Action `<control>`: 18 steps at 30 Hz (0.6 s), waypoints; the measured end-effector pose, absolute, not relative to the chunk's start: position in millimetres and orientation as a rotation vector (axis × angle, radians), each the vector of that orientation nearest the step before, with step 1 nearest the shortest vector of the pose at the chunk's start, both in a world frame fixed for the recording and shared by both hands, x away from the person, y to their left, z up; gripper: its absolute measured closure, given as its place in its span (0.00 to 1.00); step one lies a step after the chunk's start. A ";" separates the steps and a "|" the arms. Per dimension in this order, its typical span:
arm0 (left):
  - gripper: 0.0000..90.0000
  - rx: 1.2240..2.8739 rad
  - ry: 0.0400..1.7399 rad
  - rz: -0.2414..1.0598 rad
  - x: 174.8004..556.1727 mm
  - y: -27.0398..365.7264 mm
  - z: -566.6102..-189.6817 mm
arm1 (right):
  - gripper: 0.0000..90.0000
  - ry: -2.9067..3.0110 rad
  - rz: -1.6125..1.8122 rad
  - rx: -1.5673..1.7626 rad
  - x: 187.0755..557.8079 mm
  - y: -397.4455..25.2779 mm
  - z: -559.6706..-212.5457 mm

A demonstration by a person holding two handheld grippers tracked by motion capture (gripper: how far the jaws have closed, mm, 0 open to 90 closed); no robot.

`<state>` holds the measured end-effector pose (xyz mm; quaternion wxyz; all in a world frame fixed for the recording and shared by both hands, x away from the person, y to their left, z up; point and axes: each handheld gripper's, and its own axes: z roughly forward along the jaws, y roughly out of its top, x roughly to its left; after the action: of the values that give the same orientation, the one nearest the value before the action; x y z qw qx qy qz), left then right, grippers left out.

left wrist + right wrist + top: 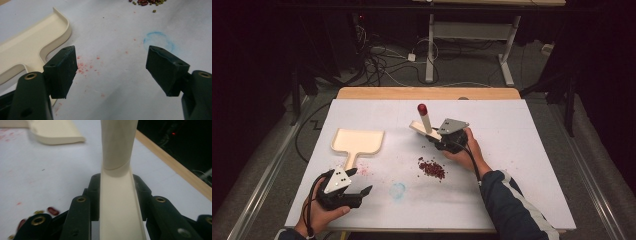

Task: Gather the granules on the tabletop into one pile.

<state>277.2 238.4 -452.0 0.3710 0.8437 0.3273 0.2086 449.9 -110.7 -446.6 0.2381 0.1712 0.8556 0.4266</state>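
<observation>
Nearest the high camera, we are holding the left gripper (363, 190) low over the near left part of the white table (532, 165), its black jaws standing wide apart with nothing between them. Just beyond it lies a cream dustpan (358, 141), a shallow smooth plastic tray with a raised rim and a flat handle pointing toward us.

Farther in, we are gripping the right gripper (435, 136), its jaws clamped on the flat cream body of a small hand brush (426, 122), whose round handle with a dark red tip is rising upright. Just near of it sits a loose pile of beans (432, 168), dark red ones mixed with small green ones, well apart from the dustpan.

We judge the sweeping step is only starting: next the left gripper needs to close on the dustpan handle and bring it beside the pile, while the brush comes down behind the beans.
</observation>
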 end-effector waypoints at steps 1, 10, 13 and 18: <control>0.27 2.166 0.838 0.538 276.2 238.8 -451.9 | 0.75 2.360 1.155 0.425 447.0 -110.4 -447.3; 0.27 2.176 0.825 0.530 274.7 236.9 -452.0 | 0.74 2.467 1.240 0.229 418.4 -122.8 -450.4; 0.27 2.183 0.822 0.529 274.6 236.3 -452.4 | 0.74 2.473 1.276 0.210 411.4 -131.1 -449.3; 0.27 2.182 0.826 0.522 274.1 237.1 -452.1 | 0.74 2.519 1.314 0.129 398.6 -144.0 -450.0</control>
<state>274.1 237.1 -452.1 0.3666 0.8491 0.3214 0.2033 398.6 -144.0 -450.0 0.1482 0.0449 0.8759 0.4570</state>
